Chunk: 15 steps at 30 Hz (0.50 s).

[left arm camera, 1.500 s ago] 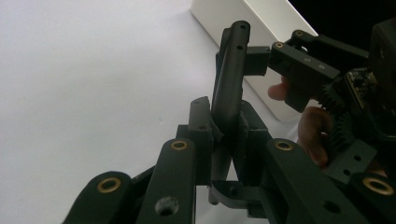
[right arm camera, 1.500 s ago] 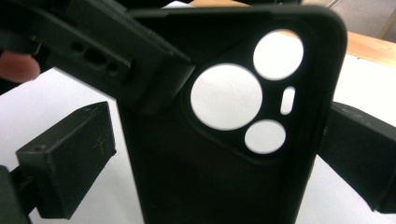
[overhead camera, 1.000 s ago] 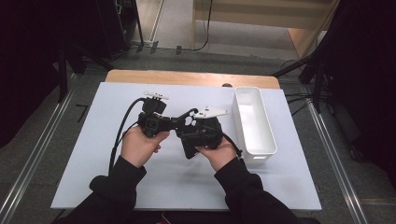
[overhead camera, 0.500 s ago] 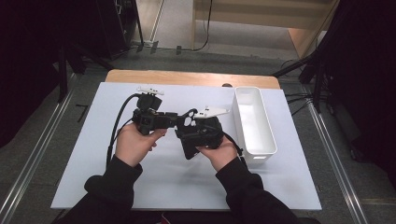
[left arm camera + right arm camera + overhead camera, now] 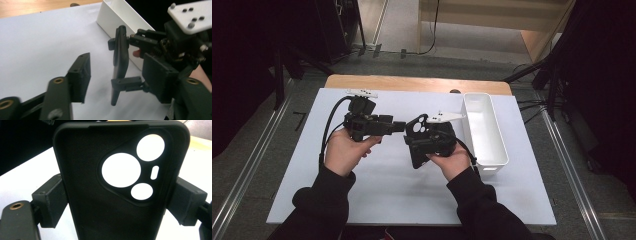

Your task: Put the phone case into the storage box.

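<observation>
From the high view, you hold both grippers above the white sheet-covered table [image 5: 377,195], close together near its middle. Your right gripper [image 5: 419,142] carries the matte black soft phone case with round camera cut-outs [image 5: 418,140], held up off the table with its long side roughly upright and its hollow face turned toward you. Your left gripper [image 5: 398,127] points across at the case's upper part, its tip just beside the case; you cannot tell from here whether it touches. The long white rectangular plastic bin [image 5: 486,131] stands just to the right of your right hand, along the table's right side.

In the left gripper view, your left gripper's jaws have just been opening, and one black jaw pad stands in the foreground, clear of the case with bare white table showing between them. Nothing sits between these jaws. The phone case [image 5: 120,63] appears edge-on ahead, gripped across its width by your right gripper [image 5: 125,62], one finger near its top and one lower down. The white bin [image 5: 120,17] lies behind it.

In the right gripper view, the phone case [image 5: 90,202] stands right before the camera, inner face toward it, camera cut-outs at upper right. Your right gripper's two black pads [image 5: 51,200] press on its left and right edges, so the jaws are closed firmly on the case.
</observation>
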Tool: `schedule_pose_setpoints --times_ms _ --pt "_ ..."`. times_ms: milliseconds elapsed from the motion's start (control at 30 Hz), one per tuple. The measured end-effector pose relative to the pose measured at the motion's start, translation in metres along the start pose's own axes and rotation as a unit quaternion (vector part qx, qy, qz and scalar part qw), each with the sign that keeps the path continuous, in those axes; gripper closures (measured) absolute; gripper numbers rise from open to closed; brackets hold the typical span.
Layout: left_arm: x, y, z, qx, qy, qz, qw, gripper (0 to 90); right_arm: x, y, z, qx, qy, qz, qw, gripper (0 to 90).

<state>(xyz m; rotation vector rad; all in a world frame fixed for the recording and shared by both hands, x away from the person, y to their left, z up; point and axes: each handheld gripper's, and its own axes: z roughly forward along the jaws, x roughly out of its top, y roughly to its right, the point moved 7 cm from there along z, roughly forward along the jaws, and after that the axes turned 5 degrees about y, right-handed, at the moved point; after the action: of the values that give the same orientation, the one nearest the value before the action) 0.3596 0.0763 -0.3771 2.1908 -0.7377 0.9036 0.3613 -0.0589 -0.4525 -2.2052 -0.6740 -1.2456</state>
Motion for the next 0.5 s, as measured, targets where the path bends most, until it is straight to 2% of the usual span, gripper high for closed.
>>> schedule_pose_setpoints --times_ms 100,167,267,367,400,500 --pt "-0.002 -0.003 0.001 -0.005 0.001 0.015 0.9999 33.9 0.001 0.002 -0.002 0.0 0.001 0.003 1.0 12.0" --pt "-0.004 -0.005 0.002 -0.016 0.004 0.026 0.9995 33.1 0.002 0.004 -0.004 0.002 0.003 0.0 1.0 12.1" --pt "-0.01 -0.005 0.004 -0.038 -0.013 0.041 0.9984 30.9 0.003 0.006 -0.006 0.008 0.005 0.006 0.9999 12.0" --pt "-0.014 -0.006 0.005 -0.035 -0.019 0.068 0.9969 28.8 0.005 0.008 -0.009 0.012 0.009 0.008 0.9999 12.0" --pt "-0.015 -0.007 0.005 -0.035 -0.019 0.072 0.9966 27.5 0.006 0.009 -0.01 0.014 0.009 0.008 0.9998 12.0" --pt "-0.018 -0.011 0.005 -0.03 -0.017 0.096 0.9948 27.4 0.008 0.01 -0.013 0.024 0.008 0.001 0.9997 12.0"
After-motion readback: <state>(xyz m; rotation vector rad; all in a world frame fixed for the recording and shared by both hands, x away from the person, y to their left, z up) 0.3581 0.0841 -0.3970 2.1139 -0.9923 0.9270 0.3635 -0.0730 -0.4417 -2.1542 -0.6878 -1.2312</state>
